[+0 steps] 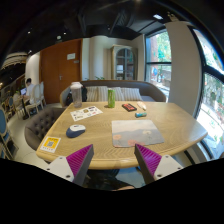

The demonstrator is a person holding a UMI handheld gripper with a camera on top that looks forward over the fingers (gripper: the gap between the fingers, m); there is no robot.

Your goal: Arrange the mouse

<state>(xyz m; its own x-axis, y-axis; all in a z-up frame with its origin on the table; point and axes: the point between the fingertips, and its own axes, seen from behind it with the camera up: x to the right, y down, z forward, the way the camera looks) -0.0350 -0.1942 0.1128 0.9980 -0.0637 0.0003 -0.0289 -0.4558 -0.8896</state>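
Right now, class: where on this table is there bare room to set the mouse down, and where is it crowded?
The mouse pad is bare. Bare table lies between it and the mouse, ahead of the open gripper. The far edge is crowded: jug, green bottle, papers and a dark box.

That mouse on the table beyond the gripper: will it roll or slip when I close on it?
The mouse sits low and flat-bottomed on the wooden table, so it should slide rather than roll. Its rounded shell looks smooth, so the gripper, now open and well short of it, may slip off the top. It probably weighs little.
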